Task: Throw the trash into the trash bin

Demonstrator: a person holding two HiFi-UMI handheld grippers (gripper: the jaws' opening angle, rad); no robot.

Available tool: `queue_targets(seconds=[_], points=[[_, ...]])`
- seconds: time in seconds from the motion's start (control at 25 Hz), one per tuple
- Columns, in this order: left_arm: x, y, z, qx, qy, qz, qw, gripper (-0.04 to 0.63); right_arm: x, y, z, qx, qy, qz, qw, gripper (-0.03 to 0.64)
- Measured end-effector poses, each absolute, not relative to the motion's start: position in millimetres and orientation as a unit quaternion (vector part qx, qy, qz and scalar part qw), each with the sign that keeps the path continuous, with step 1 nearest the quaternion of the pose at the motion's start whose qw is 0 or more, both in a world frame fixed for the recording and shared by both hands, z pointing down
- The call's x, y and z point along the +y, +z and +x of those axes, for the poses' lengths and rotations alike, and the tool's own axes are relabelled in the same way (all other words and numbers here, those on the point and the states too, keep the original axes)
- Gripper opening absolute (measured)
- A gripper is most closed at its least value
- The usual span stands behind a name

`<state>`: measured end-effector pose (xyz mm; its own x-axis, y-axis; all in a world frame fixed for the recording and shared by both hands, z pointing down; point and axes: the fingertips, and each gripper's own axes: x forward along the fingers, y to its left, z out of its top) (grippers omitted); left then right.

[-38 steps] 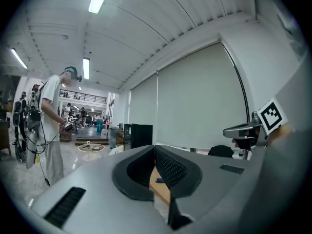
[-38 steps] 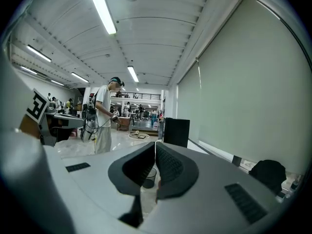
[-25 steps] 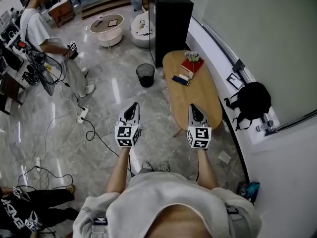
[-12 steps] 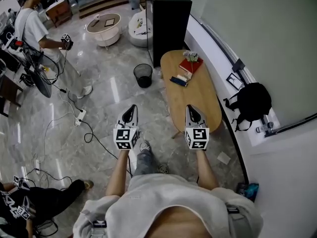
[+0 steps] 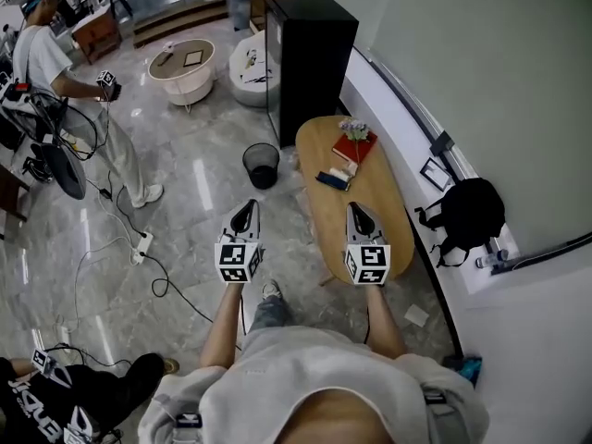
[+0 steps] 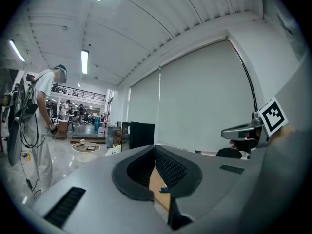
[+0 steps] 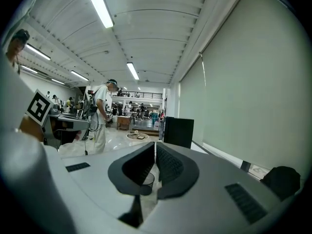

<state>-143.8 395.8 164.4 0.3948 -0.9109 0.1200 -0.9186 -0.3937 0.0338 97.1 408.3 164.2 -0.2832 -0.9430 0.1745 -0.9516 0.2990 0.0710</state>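
The person is walking forward. Over the last second the oval light-wood table (image 5: 372,197) and the round black mesh trash bin (image 5: 261,165) slide down the head view towards the two grippers, and the grippers keep their level, side-by-side pose. I judge this as the approach only: nothing is picked up yet.

The left gripper (image 5: 245,209) has its ribbed black pads pressed together with nothing between them. The right gripper (image 5: 357,210) is likewise closed and empty.

Which piece is the trash I cannot say for certain. The likeliest is the small dark blue flat item (image 5: 332,180) on the table's far half, at about eleven o'clock from the right gripper's tip and apart from it. A red book (image 5: 355,146) lies beyond it at twelve o'clock, with something small and flowery on top.

The bin stands on the glossy grey marble floor (image 5: 185,202), at twelve o'clock from the left gripper and just off the table's far left edge. Its open wire weave looks light and easy to tip. The tabletop is smooth and matte with rounded ends.
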Motion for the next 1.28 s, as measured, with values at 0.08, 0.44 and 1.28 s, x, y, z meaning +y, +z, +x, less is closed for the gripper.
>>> queue_targets(seconds=[0.08, 0.44, 1.28], points=[[370, 160, -153, -0.544, 0.041, 0.837, 0.045, 0.018, 384, 159, 89, -0.798, 0.022, 0.596, 0.090, 0.034], [283, 148, -207, -0.547, 0.027, 0.836, 0.037, 0.018, 304, 146, 38, -0.797, 0.005, 0.597, 0.090, 0.034], [179, 183, -224, -0.535, 0.037, 0.841, 0.069, 0.018, 205, 177, 21, -0.790, 0.026, 0.603, 0.104, 0.034]])
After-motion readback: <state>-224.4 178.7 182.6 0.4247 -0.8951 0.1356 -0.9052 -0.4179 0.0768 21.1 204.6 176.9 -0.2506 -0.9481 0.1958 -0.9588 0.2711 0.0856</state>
